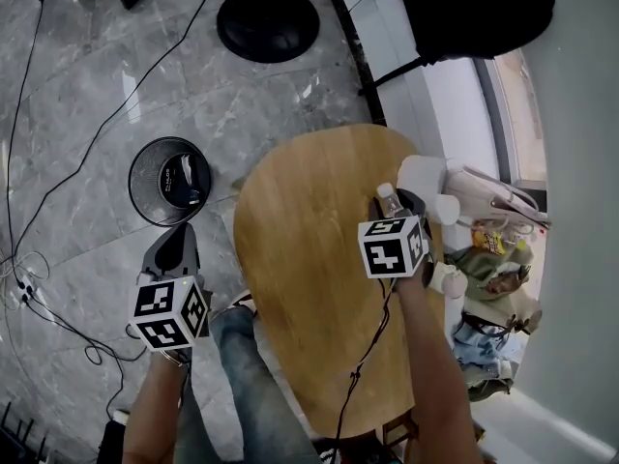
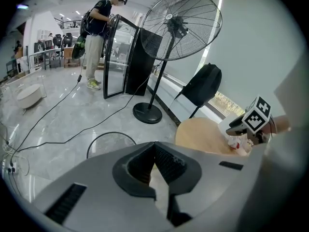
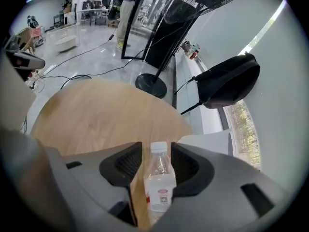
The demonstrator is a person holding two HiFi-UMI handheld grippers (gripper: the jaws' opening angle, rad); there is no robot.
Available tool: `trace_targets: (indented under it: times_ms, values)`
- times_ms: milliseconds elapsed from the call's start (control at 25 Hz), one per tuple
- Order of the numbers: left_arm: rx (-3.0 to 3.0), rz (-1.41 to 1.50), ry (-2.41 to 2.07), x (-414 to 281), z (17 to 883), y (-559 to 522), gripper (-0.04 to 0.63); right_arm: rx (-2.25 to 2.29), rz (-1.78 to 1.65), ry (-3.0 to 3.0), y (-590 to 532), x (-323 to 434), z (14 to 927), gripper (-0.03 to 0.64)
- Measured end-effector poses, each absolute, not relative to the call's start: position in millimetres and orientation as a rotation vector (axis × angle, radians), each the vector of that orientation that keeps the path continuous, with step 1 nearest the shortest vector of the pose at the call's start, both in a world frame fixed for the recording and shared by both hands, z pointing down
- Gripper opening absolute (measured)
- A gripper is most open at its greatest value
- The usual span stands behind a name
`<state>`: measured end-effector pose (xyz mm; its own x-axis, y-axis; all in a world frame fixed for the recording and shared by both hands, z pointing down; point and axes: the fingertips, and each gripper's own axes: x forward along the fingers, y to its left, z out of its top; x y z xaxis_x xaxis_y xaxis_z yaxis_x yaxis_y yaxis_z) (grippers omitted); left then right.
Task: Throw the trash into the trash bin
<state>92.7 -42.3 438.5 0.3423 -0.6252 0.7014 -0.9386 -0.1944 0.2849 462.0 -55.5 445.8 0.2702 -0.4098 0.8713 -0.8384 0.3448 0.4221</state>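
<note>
A clear plastic bottle [image 3: 158,178] with a white cap stands upright on the round wooden table [image 3: 106,110]. My right gripper [image 3: 157,151] is around it, jaws wide on either side of it, and I see no firm press. From the head view the bottle [image 1: 389,201] pokes out just beyond my right gripper [image 1: 398,209] near the table's right edge. My left gripper [image 1: 174,247] hangs over the floor beside the black mesh trash bin [image 1: 171,180], which holds a dark item. In the left gripper view its jaws meet at the tips with nothing between them, left gripper [image 2: 154,146], and the bin rim [image 2: 111,137] lies just beyond.
White paper trash [image 1: 426,177] lies at the table's right edge, with bags [image 1: 493,240] on the floor beyond. A fan base [image 1: 268,22] and black backpack [image 1: 474,8] stand at the far side. Cables [image 1: 58,211] run across the marble floor. A person [image 2: 99,37] stands far off.
</note>
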Motion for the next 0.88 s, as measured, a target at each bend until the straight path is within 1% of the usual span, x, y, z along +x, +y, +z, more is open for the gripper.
trace_targets:
  times_ms: [600,680,880]
  values:
    - [1.881,0.582,-1.402,77.8,444.7,-47.1,0.009,1.164,0.426,-1.216,-65.4,483.0,482.2,0.191]
    - [1.875,0.576,-1.401,76.7,444.6,-45.2,0.009,1.183,0.421,-1.195,-64.8,487.4,482.8,0.164]
    - [1.888,0.579,-1.400,71.3,442.8,-43.4,0.009,1.158,0.367,-1.176,-64.5,481.6,481.0,0.149]
